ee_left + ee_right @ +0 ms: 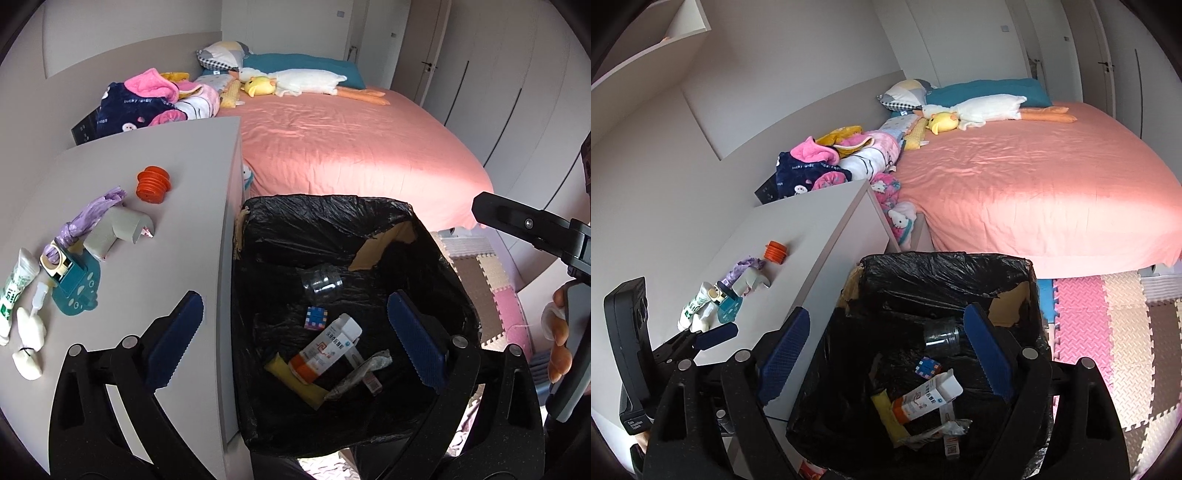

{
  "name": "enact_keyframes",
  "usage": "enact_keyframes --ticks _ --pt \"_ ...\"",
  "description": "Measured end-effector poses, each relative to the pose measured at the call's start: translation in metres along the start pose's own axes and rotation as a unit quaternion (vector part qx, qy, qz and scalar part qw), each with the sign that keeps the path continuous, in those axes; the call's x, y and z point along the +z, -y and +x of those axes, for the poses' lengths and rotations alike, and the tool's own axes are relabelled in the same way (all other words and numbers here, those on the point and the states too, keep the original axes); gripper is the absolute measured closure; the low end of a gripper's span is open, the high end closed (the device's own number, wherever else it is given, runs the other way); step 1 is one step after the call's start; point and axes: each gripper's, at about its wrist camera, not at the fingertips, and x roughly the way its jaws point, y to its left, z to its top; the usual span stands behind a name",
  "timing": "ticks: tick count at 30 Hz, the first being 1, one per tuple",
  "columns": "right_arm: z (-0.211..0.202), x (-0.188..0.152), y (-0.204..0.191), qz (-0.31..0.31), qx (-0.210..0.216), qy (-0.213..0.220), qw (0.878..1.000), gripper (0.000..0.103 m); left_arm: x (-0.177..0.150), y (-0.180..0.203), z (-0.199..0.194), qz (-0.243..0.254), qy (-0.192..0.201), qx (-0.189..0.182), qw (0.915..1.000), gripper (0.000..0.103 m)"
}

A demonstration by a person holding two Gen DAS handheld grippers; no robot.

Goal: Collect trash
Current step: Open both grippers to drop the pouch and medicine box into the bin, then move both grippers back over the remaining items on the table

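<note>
Jaws of the left gripper (295, 325) stand wide apart with nothing between the blue pads, poised above the bin (332, 214), a cardboard box lined with a black bag. The right gripper (886, 347) is likewise spread wide and empty over the same bin. Seen between the left pads, on the bin's floor, lie a white-and-orange carton (323, 349), a small chequered cube (316, 318) at its 11 o'clock, a yellow packet (295, 380) at its 7 o'clock, a crumpled silver wrapper (364, 373) at its 4 o'clock and a clear plastic bottle (321, 282) at 12 o'clock. At 9 o'clock from the bin, touching its side, stands a grey cabinet (177, 192); on its top rest an orange ribbed stopper (152, 184), a purple bag (92, 216), a grey corner piece (118, 230), a teal tape dispenser (75, 278) and a white-green tube (14, 291). At 12 o'clock beyond the bin is a pink bed (351, 140).
</note>
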Motion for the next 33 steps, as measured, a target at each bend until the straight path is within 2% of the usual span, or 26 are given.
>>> enact_keyframes --ticks 14,33 --pt "0.02 -0.007 -0.035 -0.024 0.023 -0.014 0.999 0.017 -0.014 -0.04 -0.014 -0.026 0.001 0.033 0.9991 0.006" --pt "0.063 -0.013 -0.101 -0.073 0.062 -0.037 0.995 0.017 -0.032 -0.119 -0.043 -0.076 0.011 0.09 0.993 0.006"
